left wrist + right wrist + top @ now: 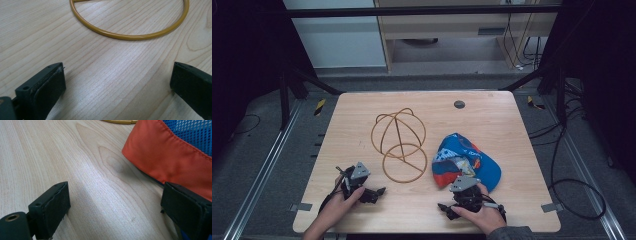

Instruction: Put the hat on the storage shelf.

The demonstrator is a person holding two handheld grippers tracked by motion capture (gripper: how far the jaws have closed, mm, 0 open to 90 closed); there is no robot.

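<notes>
High view: wire stand mid-desk, my landmark. Cap lies just right of it. Left tongs rest near its base ring, right tongs beside the cap.

Left gripper view: jaws released, facing the ring, likely staged for steadying it.

Right gripper view: jaws released, one touching the cap's orange fabric.

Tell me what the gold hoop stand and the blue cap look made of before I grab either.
Hoop stand: looks like thin metal rod with a glossy mustard-gold coating; the left gripper view shows a smooth, shiny round ring. It could be plastic-coated.
Cap: fabric; the right gripper view shows open blue mesh and a matte orange woven panel with stitched seams.
</notes>
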